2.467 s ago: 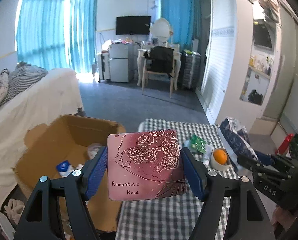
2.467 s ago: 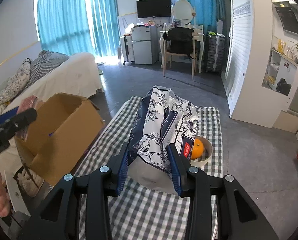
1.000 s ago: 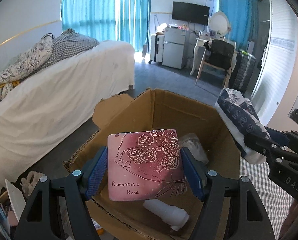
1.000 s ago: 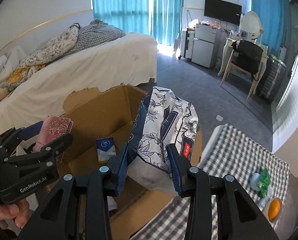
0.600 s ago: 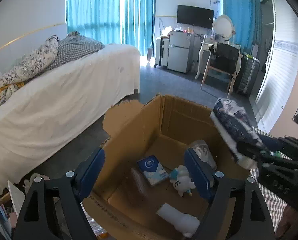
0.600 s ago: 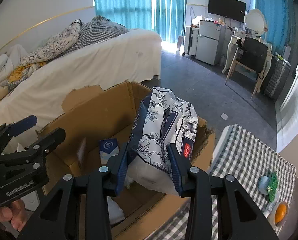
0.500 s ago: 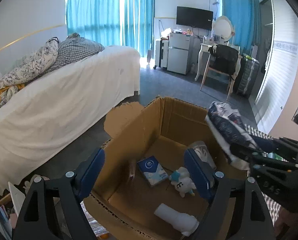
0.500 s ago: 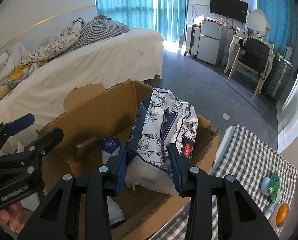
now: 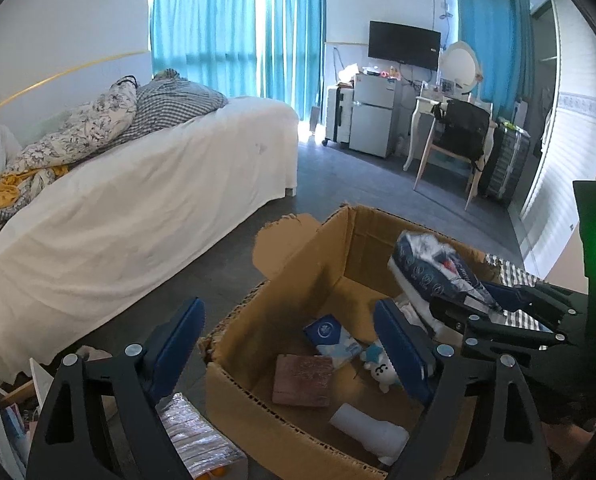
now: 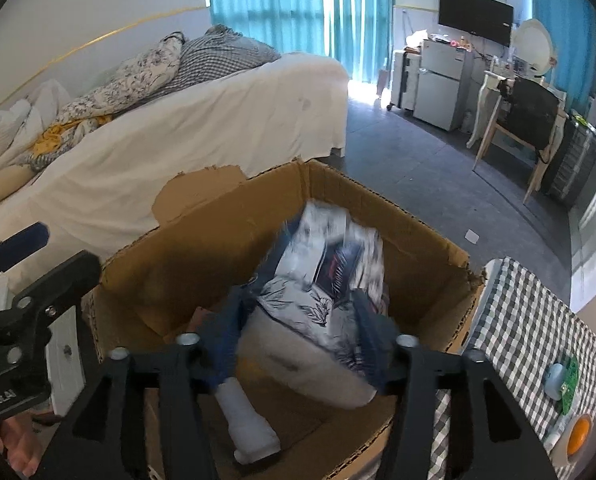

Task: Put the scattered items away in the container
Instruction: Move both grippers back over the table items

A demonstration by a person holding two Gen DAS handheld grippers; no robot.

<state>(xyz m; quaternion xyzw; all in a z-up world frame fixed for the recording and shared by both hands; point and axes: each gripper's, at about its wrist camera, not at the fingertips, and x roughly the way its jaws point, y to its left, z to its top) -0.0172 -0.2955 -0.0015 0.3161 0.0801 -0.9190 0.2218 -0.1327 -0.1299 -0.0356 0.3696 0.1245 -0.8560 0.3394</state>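
Bedroom setting: white-sheeted bed [image 9: 137,208] along the left, teal curtains [image 9: 233,28] at the window, small fridge [image 9: 374,120], a chair [image 9: 458,148] and a wall TV [image 9: 404,45] at the far side. Checked tablecloth [image 10: 534,332] visible at right in the right wrist view, carrying an orange [image 10: 578,436] in a white cup and a small green packet [image 10: 569,384].

Open cardboard box [image 9: 298,264] sits on the floor beside the bed, flaps up, one flap torn.

Left gripper [image 9: 289,344]: jaws spread wide, nothing between the blue pads; it hovers above the near-left edge of the box. The pink rose card [image 9: 302,380] lies flat on the box floor. Near it: a blue-and-white tissue pack [image 9: 332,334], a small white plush toy [image 9: 380,366], and a white bottle [image 9: 368,430] lying on its side toward the near wall.

Right gripper [image 10: 298,336]: positioned over the box opening, pads motion-blurred. The floral tissue bag [image 10: 326,276] sits between the fingers and is also blurred, tilted into the box. Pads look set apart from the bag's sides, but the blur prevents confirming whether they grip it or have let go — cannot tell. In the left wrist view the same bag [image 9: 430,264] shows at the right inner side of the box, above the other contents.
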